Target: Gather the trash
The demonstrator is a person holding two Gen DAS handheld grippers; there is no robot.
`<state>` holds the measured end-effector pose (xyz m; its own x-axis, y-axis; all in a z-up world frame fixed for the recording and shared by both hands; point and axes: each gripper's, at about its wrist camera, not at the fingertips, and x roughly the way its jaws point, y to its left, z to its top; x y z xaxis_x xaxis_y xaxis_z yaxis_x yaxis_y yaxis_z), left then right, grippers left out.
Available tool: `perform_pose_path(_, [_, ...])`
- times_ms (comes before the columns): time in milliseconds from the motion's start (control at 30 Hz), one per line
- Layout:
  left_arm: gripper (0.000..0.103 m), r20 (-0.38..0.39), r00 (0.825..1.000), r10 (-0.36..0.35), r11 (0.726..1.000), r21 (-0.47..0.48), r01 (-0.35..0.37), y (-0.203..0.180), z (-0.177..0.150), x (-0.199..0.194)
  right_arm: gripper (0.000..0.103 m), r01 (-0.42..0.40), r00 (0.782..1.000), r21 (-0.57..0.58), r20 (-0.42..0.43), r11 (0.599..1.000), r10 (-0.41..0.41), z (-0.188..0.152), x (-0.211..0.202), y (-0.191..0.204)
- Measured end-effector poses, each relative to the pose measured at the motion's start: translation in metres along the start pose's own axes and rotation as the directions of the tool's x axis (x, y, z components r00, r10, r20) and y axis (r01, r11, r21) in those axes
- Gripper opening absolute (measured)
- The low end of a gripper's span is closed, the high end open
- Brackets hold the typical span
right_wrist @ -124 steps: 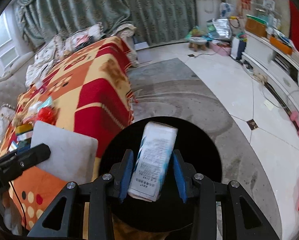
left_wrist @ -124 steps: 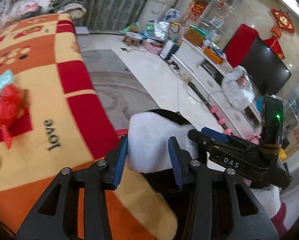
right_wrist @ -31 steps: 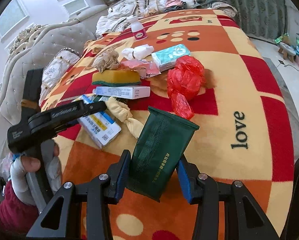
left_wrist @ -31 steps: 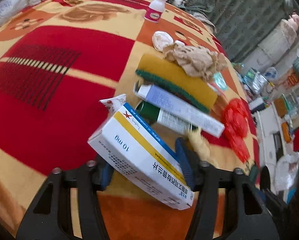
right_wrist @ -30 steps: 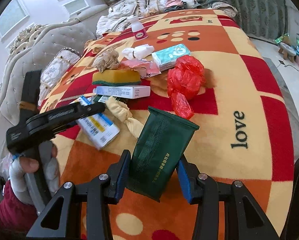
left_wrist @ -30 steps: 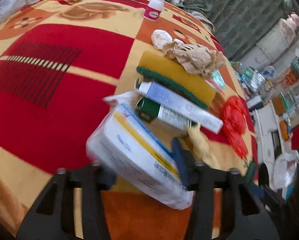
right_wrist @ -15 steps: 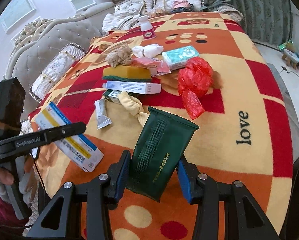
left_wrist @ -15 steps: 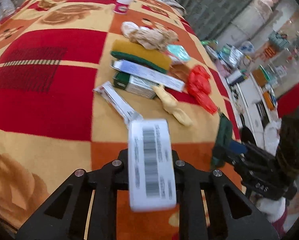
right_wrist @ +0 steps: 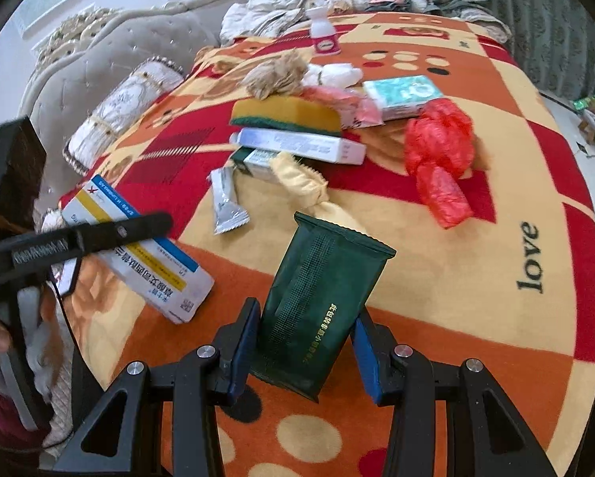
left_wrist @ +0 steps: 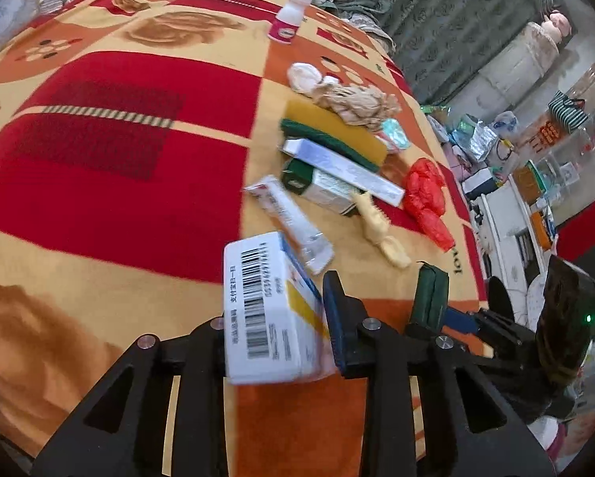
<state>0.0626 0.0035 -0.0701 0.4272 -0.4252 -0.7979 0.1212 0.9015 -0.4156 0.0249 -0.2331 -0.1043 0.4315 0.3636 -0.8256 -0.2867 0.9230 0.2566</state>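
My left view: white medicine box (left_wrist: 271,310) motion-blurred, hiding the left finger pad; green packet (left_wrist: 430,298) mostly hidden.

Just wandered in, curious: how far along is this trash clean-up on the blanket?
No bin is in view, so nothing shows as finished. In hand: the left gripper has a white medicine box between its opening jaws; the right gripper holds a green pouch. Left on the blanket: sponge, red bag, sachet, tissue pack, bottle.
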Motion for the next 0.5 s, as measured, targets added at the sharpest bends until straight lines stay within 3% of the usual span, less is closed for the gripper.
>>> perform_pose_path(200, [0.031, -0.008, 1.000, -0.018, 0.998, -0.052, 0.018, 0.028, -0.013, -0.011, 0.043, -0.018, 1.000, -0.009, -0.023, 1.000, 0.018, 0.000, 0.010, 0.007])
perform_pose_path(333, [0.059, 0.047, 0.999, -0.025, 0.999, -0.038, 0.027, 0.039, -0.018, -0.033, 0.043, -0.015, 0.999, -0.025, -0.037, 1.000, 0.014, -0.001, 0.013, 0.010])
perform_pose_path(433, [0.059, 0.062, 0.996, -0.065, 0.996, -0.054, 0.069, 0.049, -0.021, -0.044, 0.043, -0.003, 0.999, -0.034, -0.045, 0.999, 0.001, -0.001, 0.017, 0.012])
perform_pose_path(500, [0.059, 0.065, 0.997, -0.051, 0.997, -0.062, 0.055, 0.054, -0.024, -0.049, 0.044, 0.021, 0.999, -0.028, -0.047, 0.999, -0.023, 0.001, 0.019, 0.011])
